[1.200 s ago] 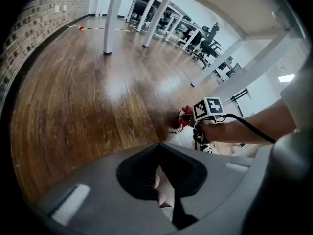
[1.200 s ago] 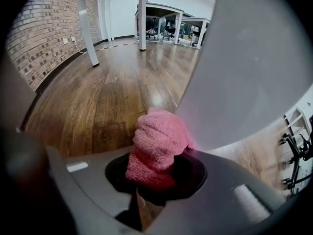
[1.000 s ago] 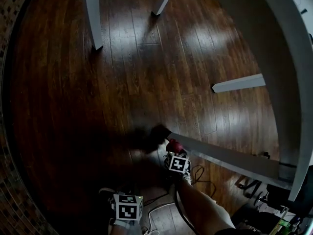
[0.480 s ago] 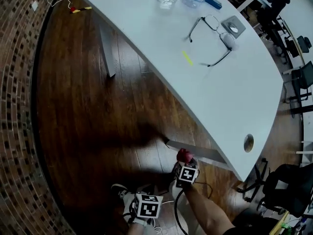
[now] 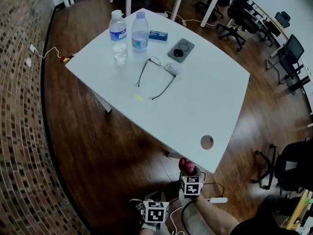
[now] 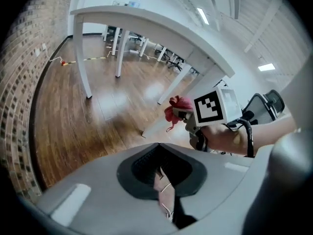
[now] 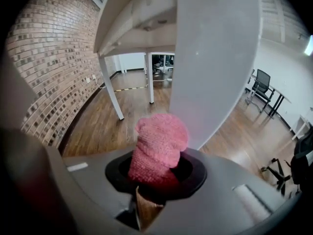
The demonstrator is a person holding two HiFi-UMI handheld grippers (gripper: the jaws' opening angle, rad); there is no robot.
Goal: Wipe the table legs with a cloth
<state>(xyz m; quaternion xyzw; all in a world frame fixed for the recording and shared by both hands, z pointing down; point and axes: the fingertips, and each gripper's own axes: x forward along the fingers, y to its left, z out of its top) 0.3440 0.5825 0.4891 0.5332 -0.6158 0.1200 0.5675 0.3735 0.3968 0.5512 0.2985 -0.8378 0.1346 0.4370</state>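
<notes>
A white table point(image 5: 215, 106) stands on a dark wood floor. In the head view my right gripper point(image 5: 188, 173) is just under its near corner, shut on a pink cloth point(image 5: 185, 165). The right gripper view shows the cloth point(image 7: 159, 148) bunched between the jaws of the right gripper point(image 7: 155, 177) and pressed against a broad white table leg point(image 7: 215, 58). Two other legs point(image 7: 110, 87) stand further back. My left gripper point(image 6: 159, 169) is low and to the left, with its jaws together and nothing in them. It looks at the cloth point(image 6: 177, 106) and the slanting leg point(image 6: 166, 116).
On the tabletop are two water bottles point(image 5: 117, 26), a glass point(image 5: 120, 53), spectacles point(image 5: 156, 77), a dark pad point(image 5: 181, 50) and a blue box point(image 5: 158, 35). A brick wall point(image 5: 19, 131) curves along the left. Office chairs point(image 5: 288, 53) stand at the right, and cables lie on the floor point(image 5: 215, 199).
The head view has risen from under the table to above it, so the tabletop now shows. My right gripper still holds the cloth at the near leg, now higher, by the corner.
</notes>
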